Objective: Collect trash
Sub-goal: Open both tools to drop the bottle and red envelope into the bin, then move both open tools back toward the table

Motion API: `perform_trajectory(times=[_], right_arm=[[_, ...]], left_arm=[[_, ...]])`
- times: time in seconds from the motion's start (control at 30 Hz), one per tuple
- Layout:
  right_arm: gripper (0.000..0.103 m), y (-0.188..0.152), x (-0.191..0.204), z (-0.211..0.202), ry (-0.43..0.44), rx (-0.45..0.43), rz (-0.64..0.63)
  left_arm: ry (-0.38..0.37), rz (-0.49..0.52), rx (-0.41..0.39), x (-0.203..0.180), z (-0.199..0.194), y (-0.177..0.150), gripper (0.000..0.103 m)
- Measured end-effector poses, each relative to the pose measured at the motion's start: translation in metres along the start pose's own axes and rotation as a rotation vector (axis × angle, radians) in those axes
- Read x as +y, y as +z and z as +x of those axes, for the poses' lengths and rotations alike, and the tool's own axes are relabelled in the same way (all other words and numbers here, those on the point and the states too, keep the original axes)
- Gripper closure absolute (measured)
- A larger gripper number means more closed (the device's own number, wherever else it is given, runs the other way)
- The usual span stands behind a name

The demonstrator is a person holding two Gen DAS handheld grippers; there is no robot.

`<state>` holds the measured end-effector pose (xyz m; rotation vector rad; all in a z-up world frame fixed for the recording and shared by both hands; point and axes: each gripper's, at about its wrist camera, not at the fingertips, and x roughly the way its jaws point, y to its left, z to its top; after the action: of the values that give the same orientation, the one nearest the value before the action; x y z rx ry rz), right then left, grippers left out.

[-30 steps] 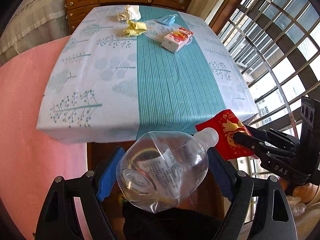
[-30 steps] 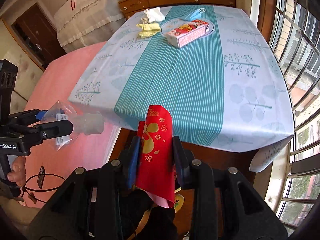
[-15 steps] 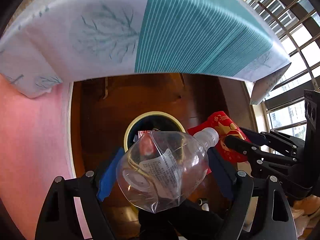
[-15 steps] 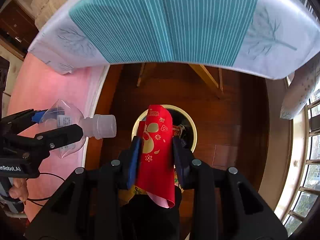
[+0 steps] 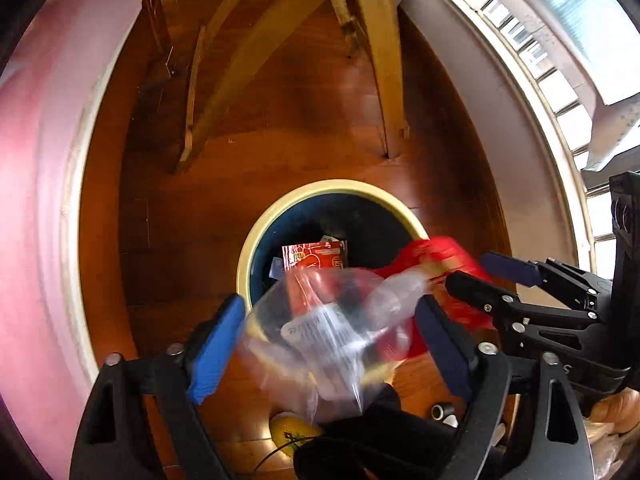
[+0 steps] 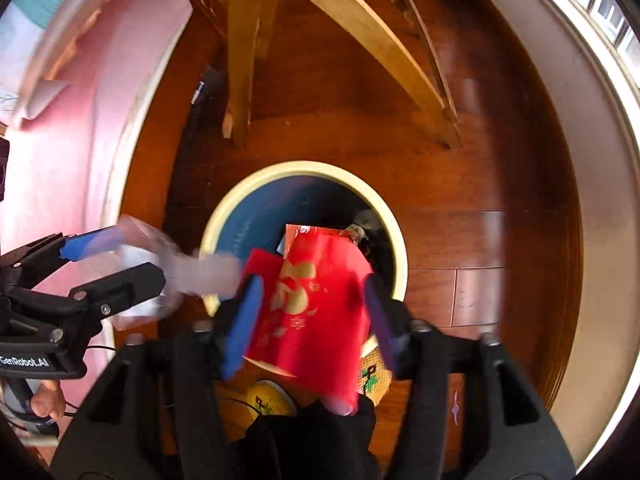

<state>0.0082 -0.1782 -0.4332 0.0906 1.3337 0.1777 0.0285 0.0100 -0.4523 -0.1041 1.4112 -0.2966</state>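
Trash from the table was in both of my tools, held over the bin (image 5: 246, 258) on the wooden floor (image 5: 304, 120). In the left wrist view, the crushed clear plastic bottle (image 5: 320, 328) sat between the blue-padded fingers (image 5: 214, 346) of my left gripper (image 5: 326, 344), its cap end pointing right toward the red envelope (image 5: 434, 258). The bottle was smeared with motion blur, and a gap showed between it and each pad, so I could not tell whether the left fingers were clenched on it or had let go. It hung above the near rim of the bin.

In the right wrist view, my right gripper (image 6: 312, 314) had the red envelope (image 6: 316, 304) with gold print between its fingers (image 6: 242, 316). The pads stood wide apart with the flat envelope between them, and blur hid the contact, so I could not tell whether it was grasped or released. The envelope lay over the near rim of the bin (image 6: 394, 240), tilted, its far end above the opening. The left gripper (image 6: 116, 258) showed at the left of that view with the blurred bottle (image 6: 188, 270) reaching toward the envelope.

Inside the bin, which had a cream rim and dark blue inner wall, a red printed wrapper (image 5: 314, 256) rested on other dark scraps. Beyond the bin stood the pale wooden legs (image 5: 380, 60) of the table. A pink cover (image 5: 36, 200) filled the left side, and a window frame (image 5: 532, 64) curved along the right.
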Motion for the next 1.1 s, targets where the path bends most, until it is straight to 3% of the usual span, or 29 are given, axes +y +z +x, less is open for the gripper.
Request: perform_trajectory(times=[0.23,0.5,0.7,1.1], right_arm=[[0.039,0.004,-0.001,0.020,-0.029,0.008,-0.017],[0.039,0.011,0.015,-0.014,-0.044,0.024,-0.075],[0.039,0.020,0.039,-0.076,-0.061,0.017,-0.110],[0.039,0.030,0.096,-0.248,-0.058,-0.083,-0.114]], left_arm=[[0.012,0.006,-0.041,0.006,0.014,0.000,0.004],[0.034,-0.029,-0.104,0.001,-0.039,-0.001,0.004],[0.012,-0.067,-0.149,-0.009,-0.114,-0.008,0.004],[-0.005,-0.071,-0.274,-0.046,-0.299,-0.023,0.004]])
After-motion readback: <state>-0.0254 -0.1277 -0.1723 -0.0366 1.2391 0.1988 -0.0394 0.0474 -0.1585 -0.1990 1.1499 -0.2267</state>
